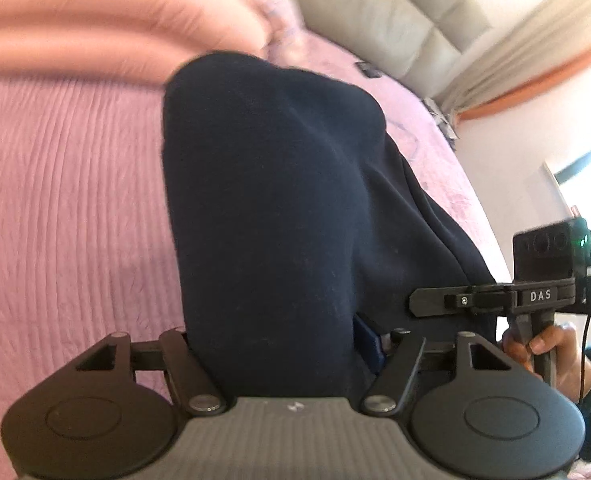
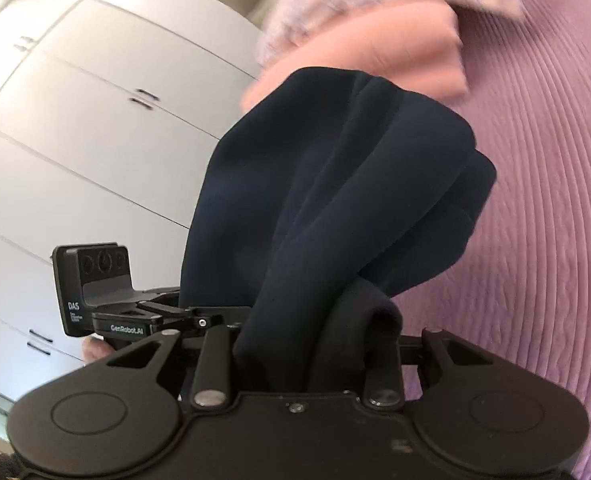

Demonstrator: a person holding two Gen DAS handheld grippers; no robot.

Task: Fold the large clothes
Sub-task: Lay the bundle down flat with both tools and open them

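Observation:
A dark navy garment (image 1: 279,208) hangs bunched over the pink ribbed bedspread (image 1: 67,216). My left gripper (image 1: 271,360) is shut on its near edge; the fingertips are hidden in the cloth. In the right wrist view the same navy garment (image 2: 335,200) falls in thick folds from my right gripper (image 2: 307,360), which is shut on it. The right gripper also shows in the left wrist view (image 1: 495,300) at the right, held by a hand. The left gripper shows in the right wrist view (image 2: 135,320) at the left.
A peach-pink folded cloth (image 1: 95,28) lies at the far side of the bed, also in the right wrist view (image 2: 375,56). A beige padded headboard (image 1: 395,12) and curtains stand behind. White wardrobe doors (image 2: 75,140) are at the left.

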